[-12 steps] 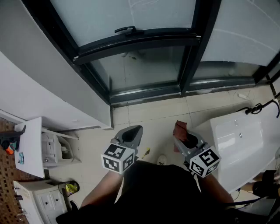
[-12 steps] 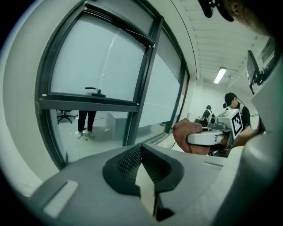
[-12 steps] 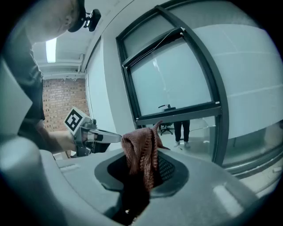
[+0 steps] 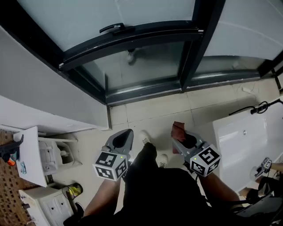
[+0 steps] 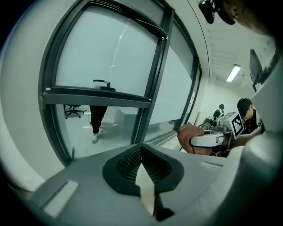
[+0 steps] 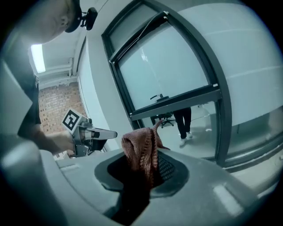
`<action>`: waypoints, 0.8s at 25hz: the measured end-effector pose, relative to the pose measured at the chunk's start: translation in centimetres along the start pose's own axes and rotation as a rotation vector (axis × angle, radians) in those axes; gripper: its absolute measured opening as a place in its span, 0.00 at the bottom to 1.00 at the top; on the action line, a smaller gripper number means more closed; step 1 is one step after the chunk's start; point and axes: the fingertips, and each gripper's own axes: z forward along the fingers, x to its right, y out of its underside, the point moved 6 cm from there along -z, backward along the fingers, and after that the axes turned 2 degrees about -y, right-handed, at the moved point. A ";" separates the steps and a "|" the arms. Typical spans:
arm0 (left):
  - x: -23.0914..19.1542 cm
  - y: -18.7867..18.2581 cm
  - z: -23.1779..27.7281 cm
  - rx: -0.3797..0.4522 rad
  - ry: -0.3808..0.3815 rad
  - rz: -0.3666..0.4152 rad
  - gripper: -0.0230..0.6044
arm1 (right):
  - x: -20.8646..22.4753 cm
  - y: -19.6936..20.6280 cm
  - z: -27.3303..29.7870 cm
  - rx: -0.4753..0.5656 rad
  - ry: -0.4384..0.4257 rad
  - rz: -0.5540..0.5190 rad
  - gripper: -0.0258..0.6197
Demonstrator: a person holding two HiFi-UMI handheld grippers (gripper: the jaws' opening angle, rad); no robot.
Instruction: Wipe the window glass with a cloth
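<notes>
**Cloth clamped in right tool, both tools low in front of window**

Beige tiled floor runs up to a dark metal window frame. Frosted window glass fills the upper pane, with a black lever handle on the crossbar below it. The lower pane is clearer. In the left gripper view, dark-trousered legs and an office chair show in that pane; I can't tell if they are a reflection or behind the glass.

The left gripper has its jaws closed together with nothing between them. It points toward the window. In the head view it sits at lower left, its marker cube near the person's forearm.

The right gripper is clamped on a reddish-brown knitted cloth. The cloth is bunched and stands up out of the jaws in a folded hump. In the head view the cloth pokes out at the tool's front end. It hangs over the floor, apart from the glass and touching nothing else. The right marker cube is just behind.

The two tools are side by side at about the same height, with a white shoe on the floor between them.

A white rectangular tabletop is at the right, and a white cabinet at the left. A red brick wall shows at the left of the right gripper view.
</notes>
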 end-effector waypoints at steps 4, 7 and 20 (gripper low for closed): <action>-1.2 -1.5 4.9 -0.004 0.047 0.047 0.06 | 3.4 -0.2 2.6 -0.029 0.029 0.009 0.16; -3.1 -2.8 9.1 -0.015 0.087 0.052 0.06 | 5.9 -1.0 4.9 -0.054 0.063 0.017 0.16; -9.6 -4.0 23.3 -0.147 0.235 0.092 0.06 | 16.5 -4.3 14.2 -0.090 0.199 -0.003 0.16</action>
